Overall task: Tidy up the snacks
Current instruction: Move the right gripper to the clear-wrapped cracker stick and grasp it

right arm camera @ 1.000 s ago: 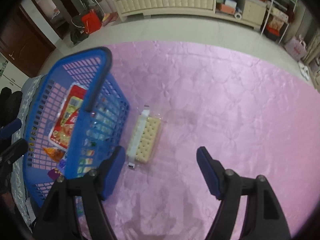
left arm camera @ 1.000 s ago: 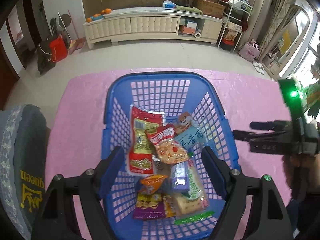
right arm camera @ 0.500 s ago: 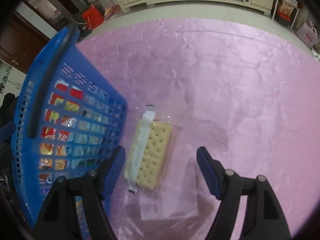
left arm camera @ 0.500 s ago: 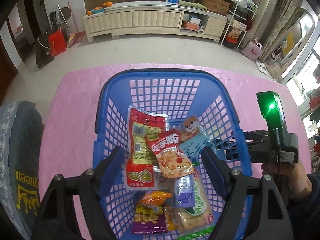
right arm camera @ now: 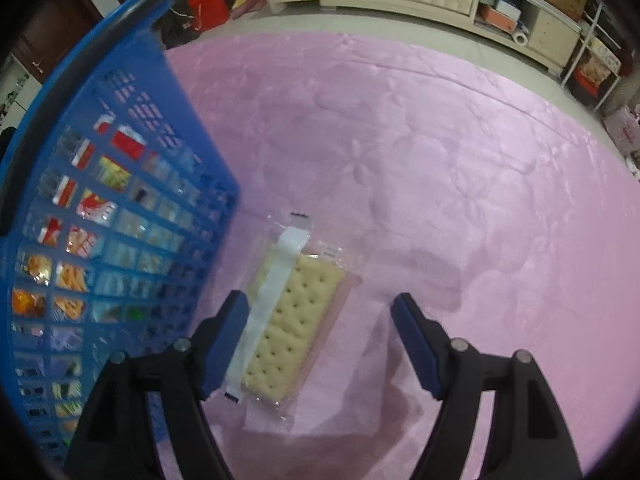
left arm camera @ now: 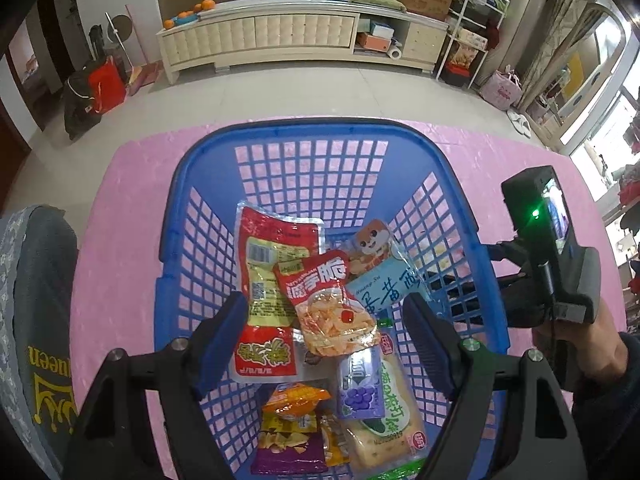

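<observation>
A blue basket (left arm camera: 312, 168) stands on the pink table and holds several snack packs, among them a red pouch (left arm camera: 272, 280) and a purple carton (left arm camera: 358, 384). My left gripper (left arm camera: 326, 340) is open and empty, hovering over the basket's contents. A clear-wrapped cracker pack (right arm camera: 296, 312) lies on the pink cloth just right of the basket wall (right arm camera: 120, 220). My right gripper (right arm camera: 320, 340) is open and low over the pack, its left finger beside the pack's white strip. The right gripper body (left arm camera: 552, 264) shows outside the basket's right wall.
The pink embossed tablecloth (right arm camera: 460, 168) stretches to the right of the basket. A grey cushion (left arm camera: 36, 320) lies at the table's left. A cream cabinet (left arm camera: 280, 36) and shelves stand across the floor behind.
My right gripper has come down and forward toward the cracker pack, which now sits between its fingers. My left gripper has dropped a little closer to the basket's snacks.
</observation>
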The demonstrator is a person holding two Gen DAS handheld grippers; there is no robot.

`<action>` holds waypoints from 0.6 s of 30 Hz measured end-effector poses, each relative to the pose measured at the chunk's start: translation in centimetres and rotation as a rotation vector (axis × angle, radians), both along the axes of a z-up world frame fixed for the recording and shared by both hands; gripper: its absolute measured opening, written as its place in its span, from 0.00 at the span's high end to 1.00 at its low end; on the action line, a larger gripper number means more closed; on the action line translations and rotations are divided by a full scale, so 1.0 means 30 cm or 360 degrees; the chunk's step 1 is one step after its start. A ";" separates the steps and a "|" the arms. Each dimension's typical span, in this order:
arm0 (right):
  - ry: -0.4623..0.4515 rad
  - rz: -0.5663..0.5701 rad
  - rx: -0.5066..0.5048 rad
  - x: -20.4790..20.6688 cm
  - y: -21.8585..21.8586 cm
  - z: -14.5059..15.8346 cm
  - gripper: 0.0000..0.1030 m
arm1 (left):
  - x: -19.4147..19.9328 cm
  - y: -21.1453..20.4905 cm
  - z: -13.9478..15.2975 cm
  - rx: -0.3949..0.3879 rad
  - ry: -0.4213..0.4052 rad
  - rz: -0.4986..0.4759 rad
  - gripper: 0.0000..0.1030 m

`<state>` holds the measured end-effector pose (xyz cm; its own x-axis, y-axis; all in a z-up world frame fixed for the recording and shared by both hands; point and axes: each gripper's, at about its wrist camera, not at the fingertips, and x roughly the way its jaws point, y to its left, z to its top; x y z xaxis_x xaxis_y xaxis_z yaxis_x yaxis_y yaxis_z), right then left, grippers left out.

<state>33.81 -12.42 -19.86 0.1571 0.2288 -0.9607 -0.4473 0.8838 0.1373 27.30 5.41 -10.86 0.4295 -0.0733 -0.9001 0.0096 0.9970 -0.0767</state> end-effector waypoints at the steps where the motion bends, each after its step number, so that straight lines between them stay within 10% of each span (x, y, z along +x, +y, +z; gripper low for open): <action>1: -0.0003 -0.0005 -0.0012 0.000 -0.013 0.002 0.25 | 0.000 -0.002 0.000 0.0001 0.0002 -0.0004 0.24; 14: 0.0052 -0.0080 0.0020 -0.067 -0.011 0.026 0.26 | -0.012 -0.006 -0.010 -0.0002 0.0012 -0.0006 0.24; 18: -0.0034 -0.0007 -0.0120 -0.117 0.044 0.015 0.45 | -0.031 0.019 0.004 0.0007 -0.0004 0.0012 0.24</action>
<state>30.30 -11.11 -19.40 0.1787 0.1551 -0.9716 -0.4452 0.8933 0.0608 26.36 5.98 -10.74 0.4322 -0.0663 -0.8993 0.0020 0.9974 -0.0725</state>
